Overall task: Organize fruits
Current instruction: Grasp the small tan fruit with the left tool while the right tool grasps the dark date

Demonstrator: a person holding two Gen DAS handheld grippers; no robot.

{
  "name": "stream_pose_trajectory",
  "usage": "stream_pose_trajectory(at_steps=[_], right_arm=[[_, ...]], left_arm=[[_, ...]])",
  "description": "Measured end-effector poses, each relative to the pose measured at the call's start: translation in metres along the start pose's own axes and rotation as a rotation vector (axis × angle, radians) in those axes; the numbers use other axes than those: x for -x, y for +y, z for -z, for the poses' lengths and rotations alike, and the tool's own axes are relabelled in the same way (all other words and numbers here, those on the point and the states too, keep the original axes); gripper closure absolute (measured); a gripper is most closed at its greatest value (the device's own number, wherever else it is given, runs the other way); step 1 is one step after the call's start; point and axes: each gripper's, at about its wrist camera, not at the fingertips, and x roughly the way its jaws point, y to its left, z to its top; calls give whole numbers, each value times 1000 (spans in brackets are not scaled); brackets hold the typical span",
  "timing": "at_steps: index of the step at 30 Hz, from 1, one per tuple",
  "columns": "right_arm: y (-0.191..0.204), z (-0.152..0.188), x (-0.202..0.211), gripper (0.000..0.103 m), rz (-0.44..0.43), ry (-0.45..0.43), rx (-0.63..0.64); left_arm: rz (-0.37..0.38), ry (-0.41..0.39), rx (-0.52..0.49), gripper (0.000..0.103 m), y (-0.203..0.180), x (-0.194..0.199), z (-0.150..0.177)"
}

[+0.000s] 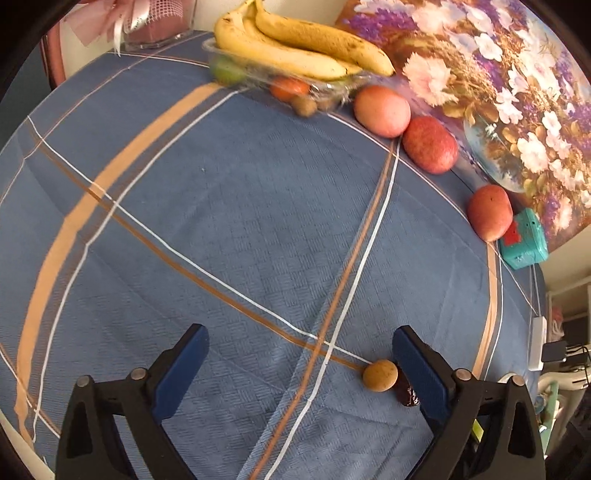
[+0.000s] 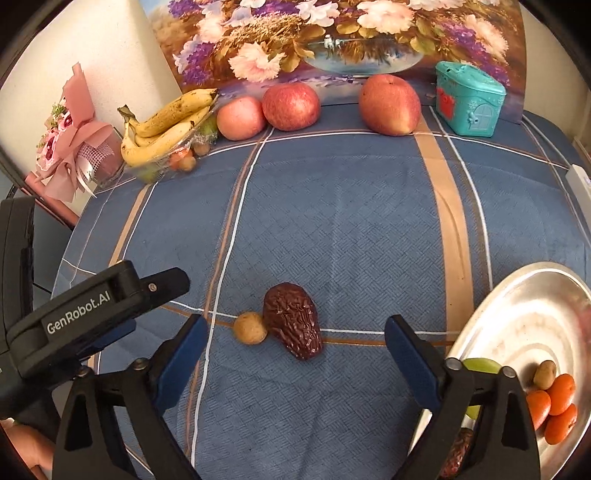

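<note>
A wrinkled dark red date (image 2: pixel 293 321) lies on the blue checked cloth, touching a small round tan fruit (image 2: pixel 250 328) on its left. My right gripper (image 2: pixel 295 321) hovers over the pair, open, with both fruits in the gap and neither pad touching. My left gripper (image 1: pixel 299 332) is open too, holding nothing. The tan fruit (image 1: pixel 380 374) sits just inside its right finger, and that finger partly hides the date (image 1: pixel 406 393). At the right edge, a metal plate (image 2: pixel 517 314) holds small oranges (image 2: pixel 557 406), a green fruit and a brownish one.
Bananas (image 2: pixel 166 122) rest on a clear tray of small fruit at the back left. Three apples (image 2: pixel 291 106) line the flower painting (image 2: pixel 332 33). A teal toy house (image 2: pixel 469 99) stands back right, a pink bouquet (image 2: pixel 70 144) far left. The left tool's black casing (image 2: pixel 85 314) crowds the right gripper's left side.
</note>
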Motion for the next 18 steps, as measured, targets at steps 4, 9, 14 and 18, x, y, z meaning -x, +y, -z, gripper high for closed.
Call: stream_pose_trajectory(at_steps=[4, 9, 14, 18], right_arm=[[0, 1, -8, 26, -9, 14, 2], [3, 2, -15, 39, 2, 21, 20], [2, 2, -21, 52, 13, 32, 26], [-1, 4, -26, 58, 1, 45, 21]], left_arm=[[69, 45, -2, 11, -3, -8, -3], [115, 77, -39, 25, -17, -15, 2], [174, 127, -41, 45, -24, -22, 7], [227, 162, -11, 61, -25, -28, 8]])
